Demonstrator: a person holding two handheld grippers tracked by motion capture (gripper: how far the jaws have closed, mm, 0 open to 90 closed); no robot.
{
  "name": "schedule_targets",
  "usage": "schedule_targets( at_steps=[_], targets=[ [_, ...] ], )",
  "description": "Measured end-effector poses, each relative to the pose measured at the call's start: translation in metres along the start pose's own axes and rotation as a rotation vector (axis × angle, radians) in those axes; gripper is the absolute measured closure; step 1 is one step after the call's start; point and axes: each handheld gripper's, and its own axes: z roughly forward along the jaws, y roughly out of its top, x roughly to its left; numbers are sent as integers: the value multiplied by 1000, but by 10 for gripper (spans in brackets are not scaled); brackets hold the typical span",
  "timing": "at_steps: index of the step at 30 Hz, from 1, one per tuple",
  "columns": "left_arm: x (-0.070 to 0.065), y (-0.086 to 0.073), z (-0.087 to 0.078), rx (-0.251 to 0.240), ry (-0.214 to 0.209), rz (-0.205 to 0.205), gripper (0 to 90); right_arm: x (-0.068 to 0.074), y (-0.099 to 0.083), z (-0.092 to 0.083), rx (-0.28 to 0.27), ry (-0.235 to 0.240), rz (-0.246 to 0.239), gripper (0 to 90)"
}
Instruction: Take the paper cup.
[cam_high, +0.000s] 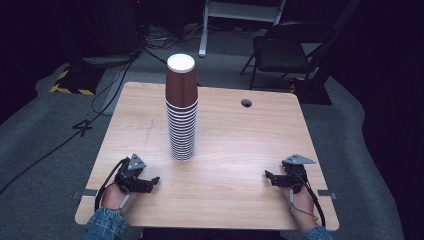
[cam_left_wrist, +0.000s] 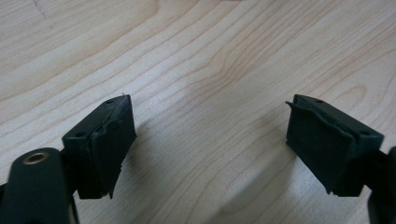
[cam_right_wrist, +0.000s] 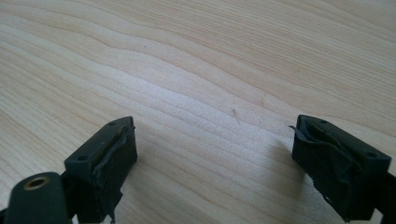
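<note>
High view: cup stack (cam_high: 181, 107) stands well beyond both wide-open, empty claws (cam_high: 150, 182) (cam_high: 270, 176).

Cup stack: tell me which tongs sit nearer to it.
Left. The left tongs rest on the table just below-left of the cup stack; the right tongs lie farther off, toward the right edge.

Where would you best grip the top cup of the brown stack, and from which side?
Judging by its pose, grip the top cup across its ribbed wall, level from a near side. It sits upside down, white base up, protruding well above the stack of cups. Either open gripper, left or right, could probably take it.
</note>
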Motion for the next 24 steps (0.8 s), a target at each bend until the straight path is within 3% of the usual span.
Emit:
schedule_targets(
  at_steps=[4,9,17,18,24],
  targets=[
    [2,5,-3,18,-8,12,140,0,0,0,-1,1,-2,145],
    [9,14,-12,-30,-58,-17,105,0,0,0,-1,1,-2,145],
    [22,32,-41,-147,-120,-58,44,0,0,0,-1,1,-2,145],
    [22,32,-41,-147,-120,-58,22,0,0,0,-1,1,-2,145],
    [24,59,-67,-261,-163,-25,0,0,0,0,-1,1,-2,146]
  ],
)
